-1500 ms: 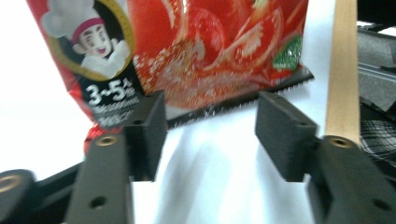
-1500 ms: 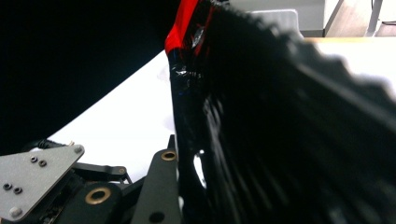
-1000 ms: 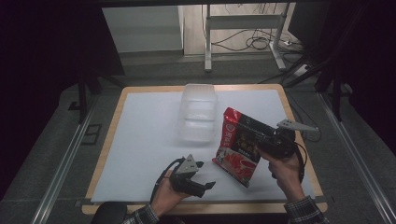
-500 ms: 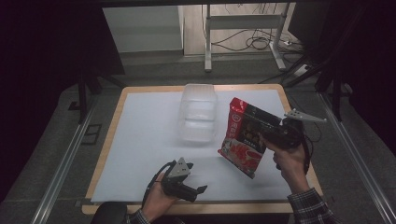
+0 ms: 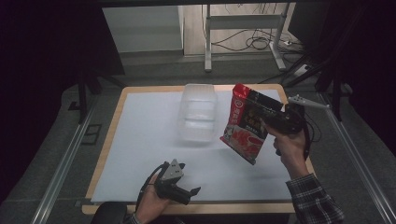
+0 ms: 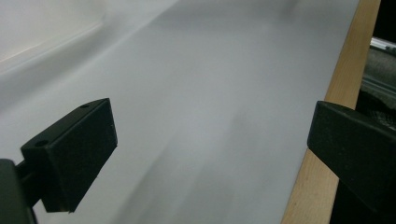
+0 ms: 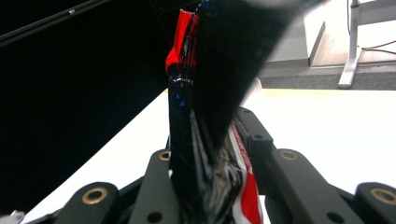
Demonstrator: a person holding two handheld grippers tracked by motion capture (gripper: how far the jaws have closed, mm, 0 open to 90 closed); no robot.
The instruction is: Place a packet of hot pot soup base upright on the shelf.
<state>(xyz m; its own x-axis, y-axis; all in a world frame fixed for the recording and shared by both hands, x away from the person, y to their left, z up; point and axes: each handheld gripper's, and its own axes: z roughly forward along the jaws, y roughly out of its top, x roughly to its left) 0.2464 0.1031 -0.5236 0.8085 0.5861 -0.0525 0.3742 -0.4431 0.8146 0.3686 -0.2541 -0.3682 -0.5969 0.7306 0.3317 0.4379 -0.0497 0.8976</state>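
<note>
A red and black snack bag (image 5: 247,122) hangs tilted in the air over the right part of the table, just right of a clear plastic box (image 5: 198,113). My right gripper (image 5: 270,122) is shut on the bag's right edge; in the right gripper view the bag (image 7: 205,116) stands edge-on, pinched between the jaws. My left gripper (image 5: 189,192) lies low near the table's front edge, its jaws wide apart and nothing between them. In the left gripper view my left gripper (image 6: 210,154) looks along the bare white mat (image 6: 196,84).
The white mat (image 5: 140,140) covers a wooden table with a pale rim (image 5: 102,154). The clear box stands at the middle back. A desk frame and cables (image 5: 252,42) lie on the floor beyond the table. Metal rails (image 5: 60,168) run along both sides.
My right gripper has lifted the bag higher and carried it to the right and back. My left gripper has drifted slightly toward the front edge, still open.
</note>
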